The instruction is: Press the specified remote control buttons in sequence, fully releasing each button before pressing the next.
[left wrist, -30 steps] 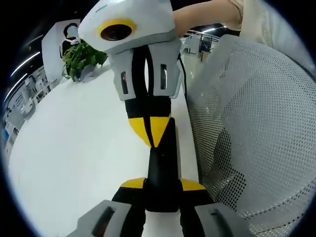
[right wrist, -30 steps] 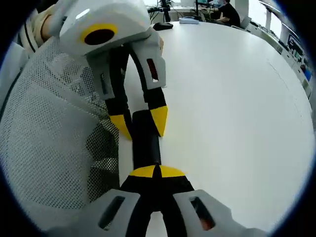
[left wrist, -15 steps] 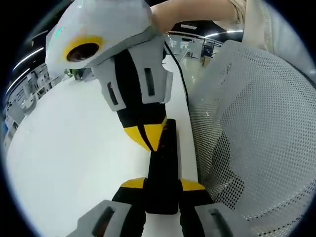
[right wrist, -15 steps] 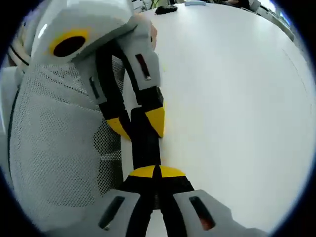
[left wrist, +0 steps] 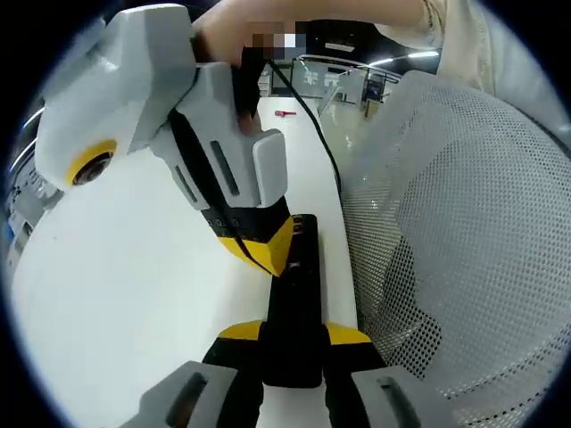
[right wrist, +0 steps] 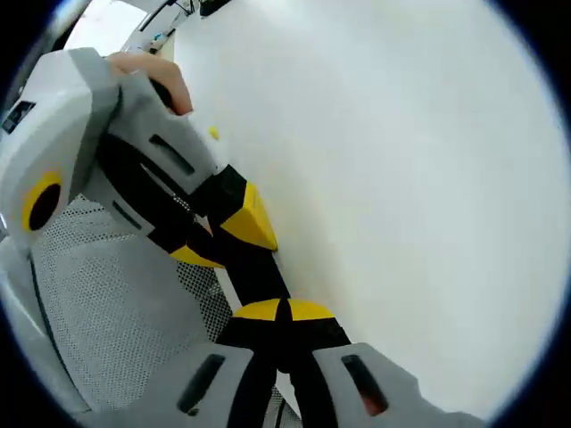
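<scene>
Black remote (left wrist: 294,294) sits gripped between the left gripper (left wrist: 294,334) fingers, over the white worktop (left wrist: 116,267) edge; the right gripper (left wrist: 263,245), fingers pinched together, touches its far end; it might slip sideways and hit a wrong button.

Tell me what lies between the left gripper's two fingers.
The remote, clamped by the left gripper; the left gripper view shows it between the fingers.

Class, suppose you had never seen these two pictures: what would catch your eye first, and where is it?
In the left gripper view, the right tool comes down with its yellow tips on the black remote control, which the left tool clamps. To the right bulges a white mesh chair back; left lies the white table.
</scene>
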Demonstrator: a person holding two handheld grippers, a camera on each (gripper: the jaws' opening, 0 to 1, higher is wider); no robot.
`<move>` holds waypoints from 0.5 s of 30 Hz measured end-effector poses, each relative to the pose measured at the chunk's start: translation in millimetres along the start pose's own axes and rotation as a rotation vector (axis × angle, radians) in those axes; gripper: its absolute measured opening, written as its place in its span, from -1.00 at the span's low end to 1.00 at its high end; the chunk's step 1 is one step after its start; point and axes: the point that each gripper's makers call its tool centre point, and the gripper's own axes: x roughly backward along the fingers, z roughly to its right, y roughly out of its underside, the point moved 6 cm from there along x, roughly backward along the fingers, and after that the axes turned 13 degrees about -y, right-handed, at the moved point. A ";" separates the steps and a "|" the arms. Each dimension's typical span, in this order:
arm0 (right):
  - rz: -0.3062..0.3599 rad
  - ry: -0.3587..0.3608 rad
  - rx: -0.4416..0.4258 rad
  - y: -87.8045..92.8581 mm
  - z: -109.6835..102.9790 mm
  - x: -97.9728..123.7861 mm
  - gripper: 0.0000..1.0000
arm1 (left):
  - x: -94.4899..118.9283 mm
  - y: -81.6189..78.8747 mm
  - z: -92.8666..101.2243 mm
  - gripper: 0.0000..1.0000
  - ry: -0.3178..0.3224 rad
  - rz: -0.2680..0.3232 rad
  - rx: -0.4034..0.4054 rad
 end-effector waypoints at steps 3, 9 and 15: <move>-0.013 0.033 0.002 -0.5 -2.6 -0.9 -1.00 | 0.1 -0.3 0.1 -0.52 0.001 0.001 0.002; 0.032 0.064 0.018 4.3 -3.3 0.0 -1.00 | 0.3 0.1 -0.2 -0.52 0.002 0.002 0.006; 0.137 0.100 0.084 10.0 -4.9 -0.4 -1.00 | 0.3 0.5 -0.6 -0.52 0.002 0.002 0.005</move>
